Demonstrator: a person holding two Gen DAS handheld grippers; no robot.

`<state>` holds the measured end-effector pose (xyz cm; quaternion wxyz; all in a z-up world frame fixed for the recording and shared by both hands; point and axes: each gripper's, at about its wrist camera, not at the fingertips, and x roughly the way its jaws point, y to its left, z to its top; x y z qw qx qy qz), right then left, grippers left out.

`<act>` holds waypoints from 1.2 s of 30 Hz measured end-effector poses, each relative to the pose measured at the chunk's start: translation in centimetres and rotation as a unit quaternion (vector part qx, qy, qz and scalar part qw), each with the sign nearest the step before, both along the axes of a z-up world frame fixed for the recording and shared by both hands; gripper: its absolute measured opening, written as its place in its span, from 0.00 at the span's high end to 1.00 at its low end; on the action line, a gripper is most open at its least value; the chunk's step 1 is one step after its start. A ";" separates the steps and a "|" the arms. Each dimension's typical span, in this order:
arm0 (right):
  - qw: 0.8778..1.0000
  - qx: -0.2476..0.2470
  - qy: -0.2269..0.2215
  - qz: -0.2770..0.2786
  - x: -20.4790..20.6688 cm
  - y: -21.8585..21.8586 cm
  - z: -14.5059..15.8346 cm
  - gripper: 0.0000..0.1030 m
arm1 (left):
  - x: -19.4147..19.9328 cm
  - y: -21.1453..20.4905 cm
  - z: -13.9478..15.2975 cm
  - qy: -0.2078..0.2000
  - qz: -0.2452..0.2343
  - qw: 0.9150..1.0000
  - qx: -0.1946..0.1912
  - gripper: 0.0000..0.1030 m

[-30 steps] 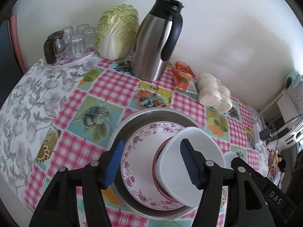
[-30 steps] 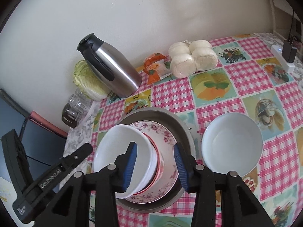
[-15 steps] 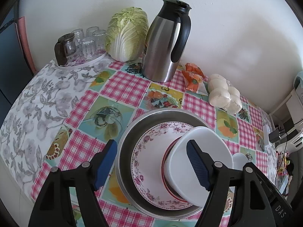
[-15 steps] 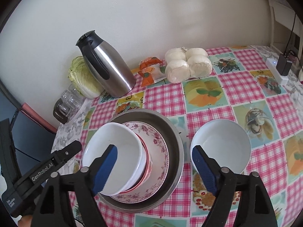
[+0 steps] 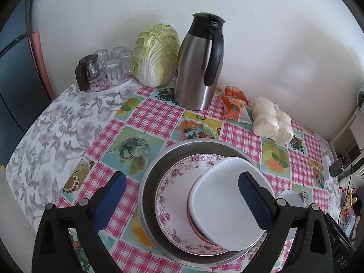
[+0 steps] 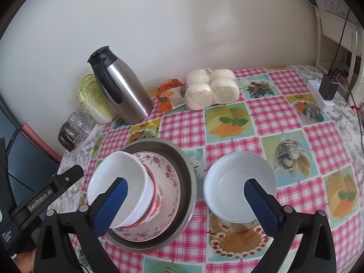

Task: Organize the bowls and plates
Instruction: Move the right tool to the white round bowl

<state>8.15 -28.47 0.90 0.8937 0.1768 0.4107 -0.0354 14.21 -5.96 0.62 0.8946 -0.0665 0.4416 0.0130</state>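
Observation:
A steel basin holds a pink floral plate. On the plate sits a red-rimmed bowl with a white bowl stacked in it. A second white bowl stands alone on the cloth to the basin's right, partly seen in the left wrist view. My left gripper is open and empty above the stack. My right gripper is open and empty, one finger over the stack, the other over the lone bowl.
A steel thermos jug, a cabbage, a tray of glasses, an orange packet and bagged buns line the wall. A power strip lies at the far right.
Both grippers opened wide and pulled back from the stack. The white bowl that the right gripper's fingers were closed around now rests free on the red-rimmed bowl.

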 end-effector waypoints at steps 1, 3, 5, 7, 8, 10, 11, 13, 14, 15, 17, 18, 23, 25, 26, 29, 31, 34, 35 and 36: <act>1.000 -0.001 0.000 -0.002 -0.1 -0.3 0.0 0.00 | -0.1 -0.2 0.1 -0.003 0.000 1.000 0.001 0.04; 1.000 -0.001 0.001 -0.009 -0.3 -1.1 0.0 0.00 | -0.2 -0.9 0.3 -0.009 -0.002 1.000 0.003 0.04; 1.000 -0.001 0.003 -0.019 -0.5 -2.1 -0.1 0.00 | -0.3 -1.9 0.8 -0.018 -0.010 1.000 0.007 0.04; 0.999 0.001 0.004 -0.033 -0.8 -3.4 -0.1 0.00 | -0.4 -2.9 1.2 -0.028 -0.022 0.999 0.013 0.04; 0.999 0.003 0.003 -0.040 -0.9 -4.0 -0.1 0.00 | -0.5 -3.5 1.5 -0.034 -0.027 0.999 0.017 0.04; 0.998 0.007 0.002 -0.055 -1.3 -5.3 -0.1 0.00 | -0.6 -4.9 1.9 -0.046 -0.044 0.998 0.022 0.04; 0.998 0.009 0.002 -0.064 -1.6 -6.2 0.0 0.00 | -0.6 -5.6 2.1 -0.049 -0.052 0.997 0.024 0.04; 0.996 0.010 0.005 -0.084 -2.0 -7.7 -0.2 0.00 | -0.6 -7.2 2.3 -0.052 -0.074 0.996 0.028 0.04; 0.996 0.009 0.007 -0.093 -2.2 -8.5 -0.3 0.00 | -0.7 -8.1 2.3 -0.052 -0.087 0.994 0.027 0.04; 0.995 0.009 0.009 -0.101 -2.3 -9.1 -0.4 0.00 | -0.7 -8.9 2.3 -0.051 -0.098 0.994 0.027 0.04; 0.993 0.012 0.015 -0.119 -2.8 -10.7 -0.8 0.00 | -0.7 -10.4 2.3 -0.049 -0.119 0.991 0.026 0.04; 0.992 0.014 0.018 -0.126 -3.0 -11.4 -1.0 0.00 | -0.7 -11.3 2.2 -0.046 -0.133 0.990 0.027 0.04; 0.987 0.039 0.037 -0.151 -3.4 -14.3 -2.6 0.00 | -0.2 -15.5 1.6 -0.033 -0.186 0.982 0.032 0.04; 0.986 0.049 0.050 -0.154 -3.3 -15.0 -3.8 0.00 | 0.1 -17.1 0.9 -0.024 -0.204 0.978 0.045 0.04; 0.985 0.054 0.057 -0.155 -3.2 -15.3 -4.4 0.00 | 0.3 -17.8 0.4 -0.018 -0.212 0.976 0.054 0.04; 0.983 0.066 0.077 -0.151 -2.7 -15.7 -6.2 0.00 | 1.3 -19.2 -1.6 0.010 -0.221 0.973 0.072 0.04; 0.983 0.071 0.086 -0.148 -2.4 -15.6 -7.1 0.02 | 1.9 -19.9 -2.8 0.025 -0.223 0.971 0.077 0.05; 0.983 0.075 0.094 -0.138 -1.8 -15.2 -8.0 0.13 | 2.5 -20.6 -4.1 0.036 -0.228 0.970 0.081 0.12; 0.983 0.075 0.097 -0.133 -1.5 -14.9 -8.3 0.20 | 2.6 -20.9 -4.6 0.041 -0.231 0.968 0.083 0.15; 0.984 0.075 0.101 -0.129 -1.3 -14.7 -8.5 0.22 | 2.7 -21.0 -4.9 0.044 -0.233 0.968 0.084 0.21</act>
